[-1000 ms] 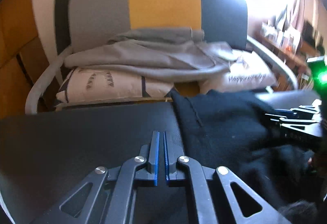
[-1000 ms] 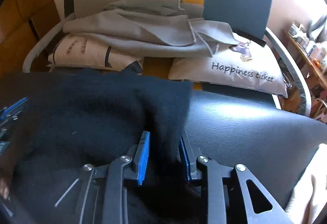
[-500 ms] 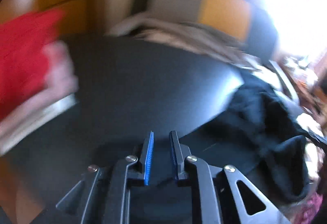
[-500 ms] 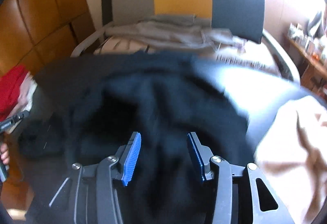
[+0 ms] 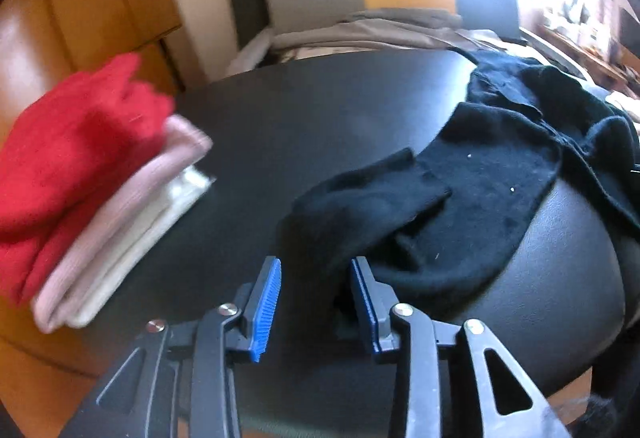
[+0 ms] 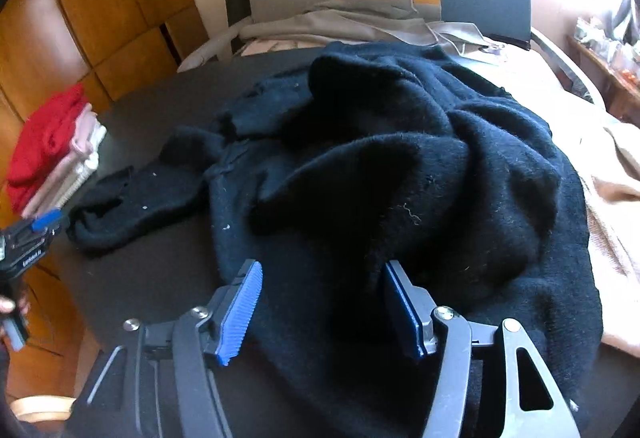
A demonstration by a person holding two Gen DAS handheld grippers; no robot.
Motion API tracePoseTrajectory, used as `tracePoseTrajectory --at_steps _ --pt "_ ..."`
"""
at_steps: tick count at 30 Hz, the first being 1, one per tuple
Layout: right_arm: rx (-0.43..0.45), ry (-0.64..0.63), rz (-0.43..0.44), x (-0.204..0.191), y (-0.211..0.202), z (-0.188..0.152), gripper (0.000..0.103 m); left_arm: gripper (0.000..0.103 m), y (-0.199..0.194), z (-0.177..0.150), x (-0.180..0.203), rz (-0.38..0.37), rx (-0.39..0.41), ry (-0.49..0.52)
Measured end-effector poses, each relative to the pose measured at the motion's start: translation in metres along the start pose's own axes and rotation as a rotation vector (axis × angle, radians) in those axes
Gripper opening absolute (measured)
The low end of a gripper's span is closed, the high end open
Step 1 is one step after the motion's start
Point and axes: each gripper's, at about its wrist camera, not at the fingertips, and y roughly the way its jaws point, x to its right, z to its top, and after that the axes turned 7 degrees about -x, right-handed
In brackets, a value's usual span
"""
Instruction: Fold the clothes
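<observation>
Black sweater [image 6: 400,166] lies crumpled on the bench [image 5: 304,110], right of the folded stack [image 5: 80,174]. Both claws, left [image 5: 314,298] and right [image 6: 320,310], are opening, apparently released. Spread it flat; regrip seams evenly.

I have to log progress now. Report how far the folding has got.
Done: a folded stack of red, pink and white pieces sits at the table's left edge. In hand: the black sweater lies crumpled on the table, one sleeve stretched out; left gripper and right gripper are both opening over it, gripping nothing. Left: folding it, and possibly the beige garment beside it.
</observation>
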Motion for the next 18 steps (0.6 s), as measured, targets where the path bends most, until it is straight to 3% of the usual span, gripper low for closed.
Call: tracePoseTrajectory --at_steps 3,7,12,14,16,18 --pt "-0.018 0.022 -0.001 0.004 0.003 -0.001 0.065 0.038 0.012 0.010 0.005 0.032 -0.028 0.068" --pt "-0.045 0.039 -0.001 0.008 0.010 -0.004 0.068 0.038 0.011 0.017 0.007 0.008 -0.042 0.147" --pt "-0.042 0.018 -0.007 0.003 0.015 -0.004 0.081 0.038 0.020 0.021 0.009 0.002 -0.085 0.186" --pt "-0.044 -0.008 -0.027 -0.002 0.017 -0.005 0.085 0.028 0.023 0.022 0.009 0.011 -0.087 0.162" --pt "-0.043 -0.029 -0.044 -0.006 0.019 -0.006 0.086 0.002 0.022 0.024 0.002 0.006 -0.072 0.095" --pt "-0.040 -0.043 -0.056 -0.008 0.020 -0.008 0.087 0.003 0.017 0.025 -0.009 0.010 -0.039 0.012"
